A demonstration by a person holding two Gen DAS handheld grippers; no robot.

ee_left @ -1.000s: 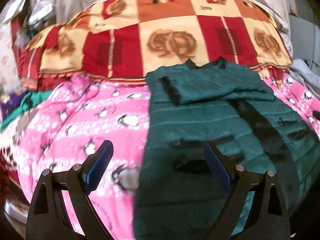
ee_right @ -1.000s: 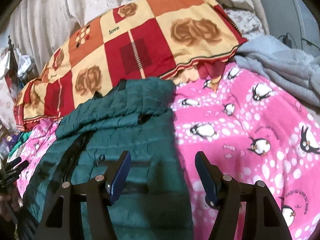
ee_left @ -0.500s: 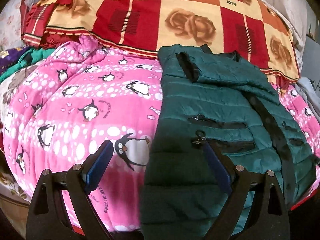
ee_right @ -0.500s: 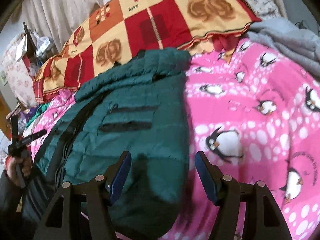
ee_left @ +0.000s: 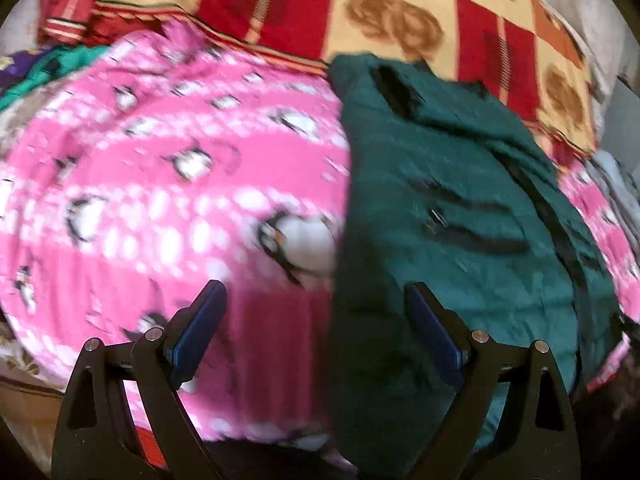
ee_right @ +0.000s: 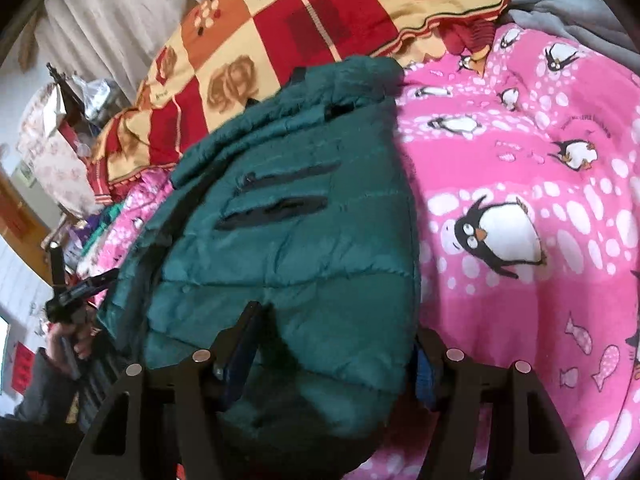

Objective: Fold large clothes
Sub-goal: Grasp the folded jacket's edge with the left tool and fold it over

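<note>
Right gripper (ee_right: 334,344): fingers spread, the puffy hem of the green quilted jacket (ee_right: 288,232) bulging up between them; the cloth lies against both fingers and covers most of the right one, no pinch visible. Left gripper (ee_left: 316,320): fingers spread wide with nothing between them, hovering over the jacket's left edge, one finger above the pink penguin blanket (ee_left: 168,184), the other above green fabric; view is motion-blurred. In the right wrist view the left gripper shows small at far left, a hand (ee_right: 70,338) wrapped round its handle. Jacket lies flat on the blanket, front side up, two dark pocket slits (ee_right: 276,208) across the body, a dark zipper strip (ee_left: 556,232) running down its length, a sleeve folded across the chest at the collar end. Collar end touches a red, orange and cream patchwork quilt (ee_right: 304,28) with rose prints, heaped at the blanket's far edge. Grey cloth (ee_right: 568,12) bunched at the far right corner of the bed.
</note>
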